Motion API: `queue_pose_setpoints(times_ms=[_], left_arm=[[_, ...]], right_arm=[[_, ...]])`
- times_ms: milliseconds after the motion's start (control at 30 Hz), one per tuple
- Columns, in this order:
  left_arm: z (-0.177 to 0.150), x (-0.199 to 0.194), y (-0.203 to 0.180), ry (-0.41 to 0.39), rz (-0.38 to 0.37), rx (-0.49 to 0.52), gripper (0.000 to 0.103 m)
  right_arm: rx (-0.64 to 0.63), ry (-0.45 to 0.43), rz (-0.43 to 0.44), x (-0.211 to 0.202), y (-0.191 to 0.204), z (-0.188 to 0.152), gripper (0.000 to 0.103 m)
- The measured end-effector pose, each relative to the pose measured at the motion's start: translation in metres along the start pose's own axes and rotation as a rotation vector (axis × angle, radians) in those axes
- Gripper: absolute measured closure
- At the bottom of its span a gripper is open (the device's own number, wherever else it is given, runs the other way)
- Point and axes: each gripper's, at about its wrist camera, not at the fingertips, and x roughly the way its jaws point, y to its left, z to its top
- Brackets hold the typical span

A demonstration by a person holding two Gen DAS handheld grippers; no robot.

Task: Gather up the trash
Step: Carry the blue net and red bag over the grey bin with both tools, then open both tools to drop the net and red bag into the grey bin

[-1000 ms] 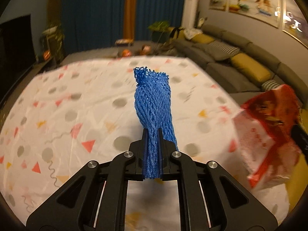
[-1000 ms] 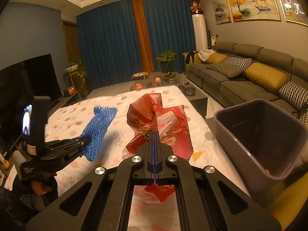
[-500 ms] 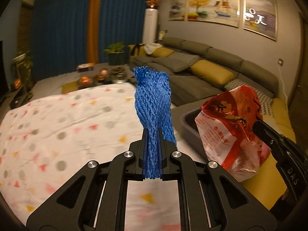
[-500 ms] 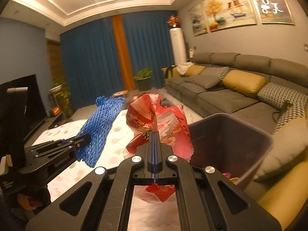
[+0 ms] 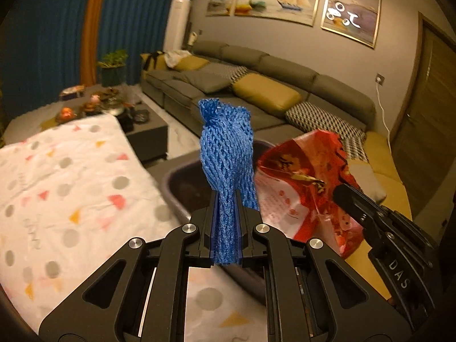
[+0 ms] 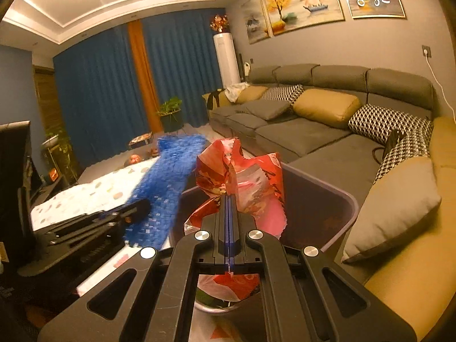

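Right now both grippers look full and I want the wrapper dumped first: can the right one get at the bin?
Probably yes: the right gripper, jaws shut on the red wrapper, hangs over the open bin with nothing between.

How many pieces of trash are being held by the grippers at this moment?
2. The blue foam net is clamped in the left gripper; the red wrapper is clamped in the right gripper, over the bin. Trash inside the bin may be hidden.

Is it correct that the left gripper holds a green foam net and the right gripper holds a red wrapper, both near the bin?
Not quite: the foam net in the left gripper is blue, as the left wrist view shows. The right gripper does hold the red wrapper, near the bin.
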Motion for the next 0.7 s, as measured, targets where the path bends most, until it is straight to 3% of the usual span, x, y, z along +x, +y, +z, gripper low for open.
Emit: queue_pose_setpoints(times_ms=[100, 167, 233, 400, 567, 700], left_arm=[[-0.005, 0.014, 0.002, 0.027, -0.016, -0.003, 0.089], [-0.008, 0.021, 0.006, 0.041, -0.024, -0.016, 0.077], [-0.011, 0.020, 0.011, 0.036, -0.042, -0.038, 0.055], [-0.015, 0.014, 0.022, 0.028, -0.021, -0.074, 0.033], [-0.023, -0.018, 0.030, -0.036, 0.069, -0.061, 0.019], [-0.035, -0.053, 0.035, -0.077, 0.165, -0.037, 0.010]], right_arm=[[0.003, 0.021, 0.006, 0.009, -0.008, -0.001, 0.102], [0.008, 0.028, 0.000, 0.012, -0.011, -0.004, 0.102], [0.013, 0.035, -0.003, 0.015, -0.014, -0.006, 0.101], [0.043, 0.053, -0.009, 0.021, -0.019, -0.010, 0.097], [0.043, 0.032, -0.021, 0.008, -0.014, -0.012, 0.052], [-0.005, 0.003, -0.033, -0.011, -0.002, -0.013, 0.032]])
